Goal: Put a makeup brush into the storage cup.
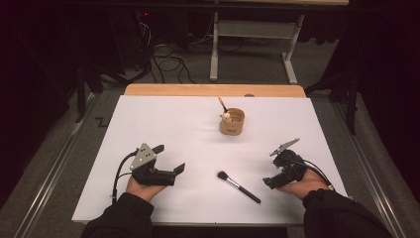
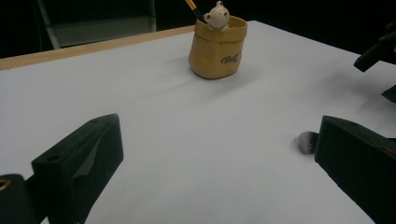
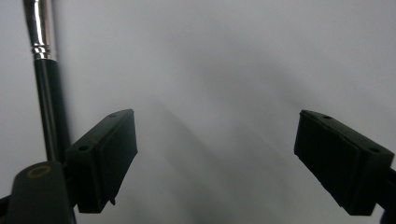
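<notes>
Where jaw intrudes, brush (image 2: 306, 141) handle hidden

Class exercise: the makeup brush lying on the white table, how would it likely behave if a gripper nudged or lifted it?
The makeup brush has a slim round handle, so a sideways nudge would probably roll it. It looks light and rigid; only its bristle tip seems soft. The shiny metal ferrule might slip between jaws.

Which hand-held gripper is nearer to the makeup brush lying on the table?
Right. The right hand-held gripper is beside the makeup brush handle end; the left hand-held gripper sits farther, across from its bristles.
</notes>
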A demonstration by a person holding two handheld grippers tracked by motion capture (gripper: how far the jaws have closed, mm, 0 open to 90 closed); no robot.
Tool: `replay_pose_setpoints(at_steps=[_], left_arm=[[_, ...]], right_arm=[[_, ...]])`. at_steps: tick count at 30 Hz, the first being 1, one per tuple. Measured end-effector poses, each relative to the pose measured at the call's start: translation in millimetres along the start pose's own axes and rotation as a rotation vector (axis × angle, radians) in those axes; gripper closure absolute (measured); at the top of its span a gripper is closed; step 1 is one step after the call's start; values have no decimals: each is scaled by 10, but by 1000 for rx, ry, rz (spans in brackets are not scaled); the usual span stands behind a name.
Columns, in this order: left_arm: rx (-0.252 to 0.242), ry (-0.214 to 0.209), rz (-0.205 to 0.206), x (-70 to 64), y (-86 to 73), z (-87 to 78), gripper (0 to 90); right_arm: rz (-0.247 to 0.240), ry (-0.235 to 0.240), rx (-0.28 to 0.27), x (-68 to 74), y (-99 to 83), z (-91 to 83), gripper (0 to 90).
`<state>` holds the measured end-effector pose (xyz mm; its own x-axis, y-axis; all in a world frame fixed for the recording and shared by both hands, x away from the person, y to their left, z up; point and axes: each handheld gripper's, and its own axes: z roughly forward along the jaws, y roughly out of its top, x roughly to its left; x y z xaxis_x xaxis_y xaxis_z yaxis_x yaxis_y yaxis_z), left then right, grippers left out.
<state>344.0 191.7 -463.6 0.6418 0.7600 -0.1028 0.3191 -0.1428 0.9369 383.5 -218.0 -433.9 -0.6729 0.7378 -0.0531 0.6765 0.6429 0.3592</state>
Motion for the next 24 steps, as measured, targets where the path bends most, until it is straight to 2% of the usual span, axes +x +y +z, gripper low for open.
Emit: replay_pose_setpoints(at_steps=[5, 13, 19, 24], left_arm=[[-2, 1, -7, 16, 1, -11, 18], [-5, -5, -4, 18, 3, -15, 18], [-4, -6, -3, 17, 2, -14, 18], [-6, -7, -6, 17, 3, -16, 19]], right_arm=[[-28, 12, -7, 86, 70, -20, 164], [-89, 32, 5, 302, 170, -10, 188], [-100, 53, -4, 407, 196, 10, 210], [-128, 66, -7, 488, 188, 33, 257]])
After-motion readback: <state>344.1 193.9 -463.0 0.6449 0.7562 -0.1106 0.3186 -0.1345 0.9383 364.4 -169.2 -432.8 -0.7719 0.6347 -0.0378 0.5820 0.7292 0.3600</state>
